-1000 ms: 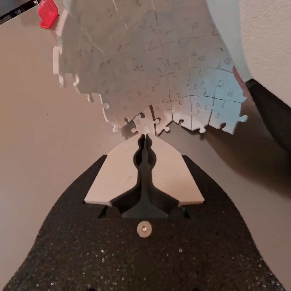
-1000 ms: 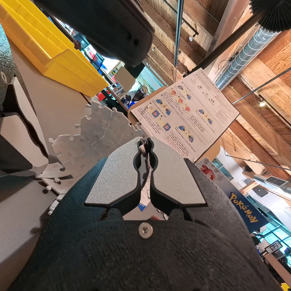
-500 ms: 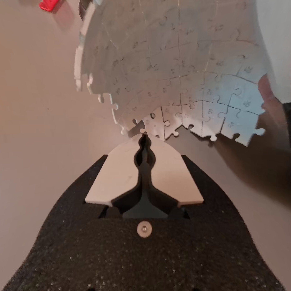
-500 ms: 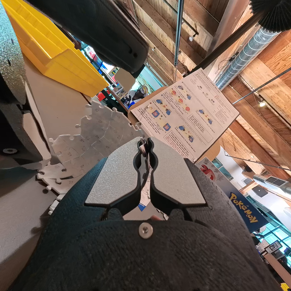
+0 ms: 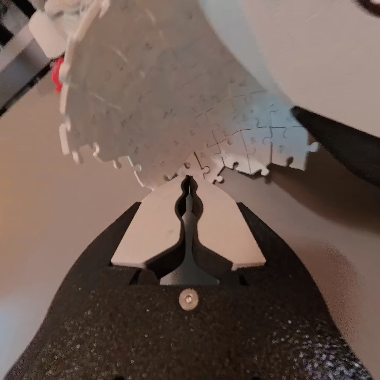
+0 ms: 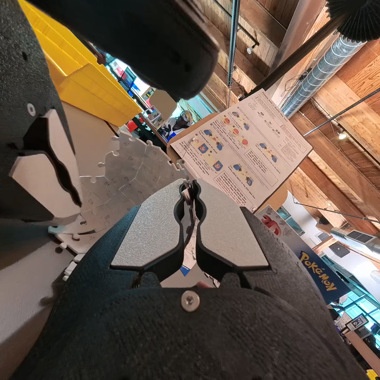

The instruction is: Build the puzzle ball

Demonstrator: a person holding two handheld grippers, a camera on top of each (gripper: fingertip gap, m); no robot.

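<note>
Dim, motion-blurred left view; bright, sharp right view with fisheye-bent edges.

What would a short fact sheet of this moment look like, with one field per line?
setting: tan table in a workshop with a wooden ceiling
main object: curved white puzzle shell, partly built, jagged tabbed edge
left gripper: jaws shut on the lower edge of the shell
right gripper: jaws shut on a thin puzzle piece, held edge-on
nearby: yellow bins, printed instruction sheet on a board, small red object
image quality: left view is blurred
</note>
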